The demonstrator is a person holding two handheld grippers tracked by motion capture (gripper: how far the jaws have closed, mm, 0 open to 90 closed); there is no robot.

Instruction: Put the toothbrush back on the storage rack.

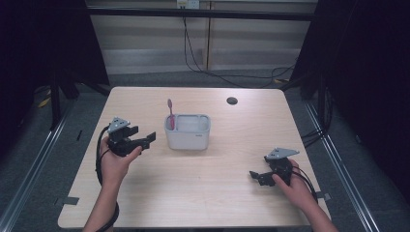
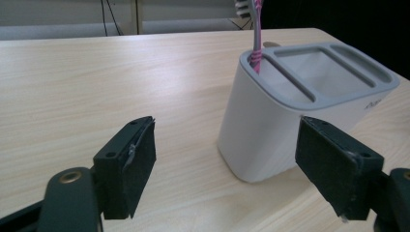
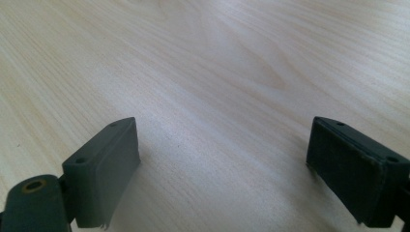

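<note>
**Left hand-held gripper open beside holder: tip-over risk**

While the left hand-held gripper [image 1: 145, 139] stands with its jaws wide and nothing between them, the white holder [image 1: 188, 131] sits just beside it, near the middle of the counter [image 1: 203, 193] and a little toward the far edge. A pink toothbrush [image 1: 170, 113] stands upright in the holder's left-end slot, head up. In the left gripper view the holder's [image 2: 270, 121] near wall lies ahead of the jaws and toward the right pad, apart from both pads. The right hand-held gripper [image 3: 222, 169], jaws also wide and empty, rests low over bare wood toward the near right corner, well apart from the holder.

Judged risks:
- The holder looks light and tall-sided. A nudge from one pad against its wall could slide or tip it, since nothing steadies it.
- The toothbrush [image 2: 256, 36] leans loosely in its slot; a knock to the holder could rattle it out.
- If the jaws go for the brush stem, an off-centre pinch could lever the holder over.
</note>
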